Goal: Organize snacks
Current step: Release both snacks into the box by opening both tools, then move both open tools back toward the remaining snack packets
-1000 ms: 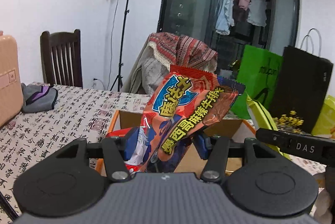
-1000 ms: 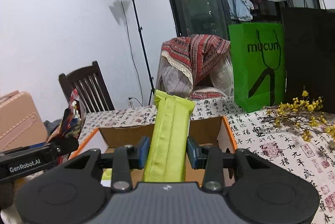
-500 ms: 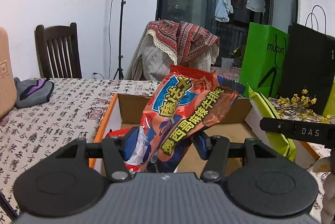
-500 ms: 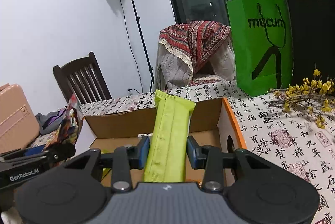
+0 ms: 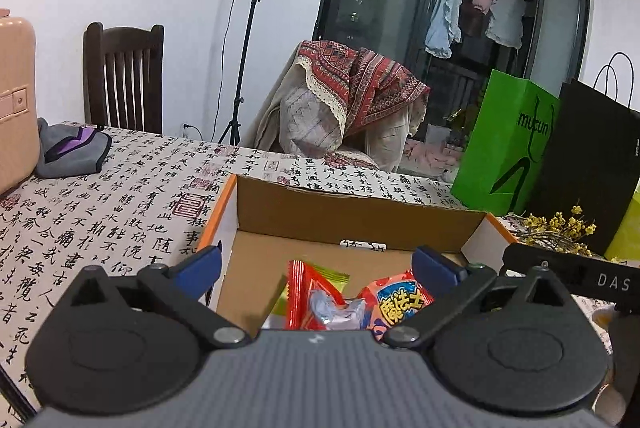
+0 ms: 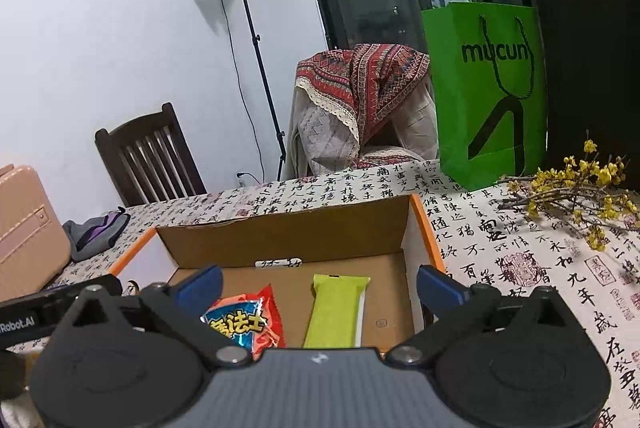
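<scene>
An open cardboard box point(image 5: 360, 216) with an orange rim stands on the table right under both grippers. My left gripper point(image 5: 318, 266) has its jaws opening wide, with nothing between them. Below it in the box lie the red snack bag with a blue label point(image 5: 400, 304) and another red packet point(image 5: 308, 292). My right gripper point(image 6: 320, 288) is opening too, also holding nothing. The green snack bar point(image 6: 336, 308) lies flat on the floor of the box point(image 6: 288, 232), beside the red snack bag point(image 6: 248, 320).
A green paper bag point(image 6: 488, 88), a black bag point(image 6: 592, 68) and a branch of yellow flowers point(image 6: 576, 196) stand to the right of the box. A pink suitcase point(image 6: 24, 236) and a grey pouch point(image 6: 96, 232) lie left. Chairs stand behind the table.
Both grippers have opened. The red snack bag has dropped out of the left one and the green bar out of the right one, and both now lie in the box.
</scene>
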Demonstrator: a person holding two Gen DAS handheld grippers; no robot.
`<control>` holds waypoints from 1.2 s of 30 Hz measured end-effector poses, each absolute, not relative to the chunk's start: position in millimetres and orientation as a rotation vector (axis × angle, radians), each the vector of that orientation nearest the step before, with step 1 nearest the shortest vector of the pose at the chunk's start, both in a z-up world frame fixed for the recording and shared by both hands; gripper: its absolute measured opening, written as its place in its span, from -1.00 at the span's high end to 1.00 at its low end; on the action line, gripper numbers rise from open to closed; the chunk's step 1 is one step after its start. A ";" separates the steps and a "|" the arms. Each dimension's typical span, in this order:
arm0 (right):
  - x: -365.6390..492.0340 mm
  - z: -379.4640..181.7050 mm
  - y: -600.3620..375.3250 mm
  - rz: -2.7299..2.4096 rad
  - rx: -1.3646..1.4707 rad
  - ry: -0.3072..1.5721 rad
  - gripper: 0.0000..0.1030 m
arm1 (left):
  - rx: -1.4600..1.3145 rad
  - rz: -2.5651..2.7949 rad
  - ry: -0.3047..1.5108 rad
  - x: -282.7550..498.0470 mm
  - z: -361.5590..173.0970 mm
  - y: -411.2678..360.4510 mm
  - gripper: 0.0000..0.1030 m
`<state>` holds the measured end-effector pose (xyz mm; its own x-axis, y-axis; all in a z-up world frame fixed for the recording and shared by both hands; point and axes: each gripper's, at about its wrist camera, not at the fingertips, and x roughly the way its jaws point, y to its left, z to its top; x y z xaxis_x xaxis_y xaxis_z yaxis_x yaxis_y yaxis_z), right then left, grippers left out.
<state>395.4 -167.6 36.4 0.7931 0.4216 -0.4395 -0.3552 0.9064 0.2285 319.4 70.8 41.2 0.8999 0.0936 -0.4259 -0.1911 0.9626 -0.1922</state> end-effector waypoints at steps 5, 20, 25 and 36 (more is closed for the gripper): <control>381.8 52.2 -171.7 0.402 0.116 0.495 -1.00 | -0.235 0.183 0.444 312.5 51.2 69.6 -1.00; 299.6 59.1 -198.7 0.400 0.069 0.505 -1.00 | -0.220 0.184 0.478 241.6 60.6 54.8 -1.00; 268.7 50.1 -202.6 0.393 0.051 0.520 -1.00 | -0.214 0.176 0.489 215.3 56.8 50.7 -1.00; 214.3 26.2 -207.8 0.415 0.027 0.572 -1.00 | -0.237 0.162 0.508 162.5 43.7 53.2 -1.00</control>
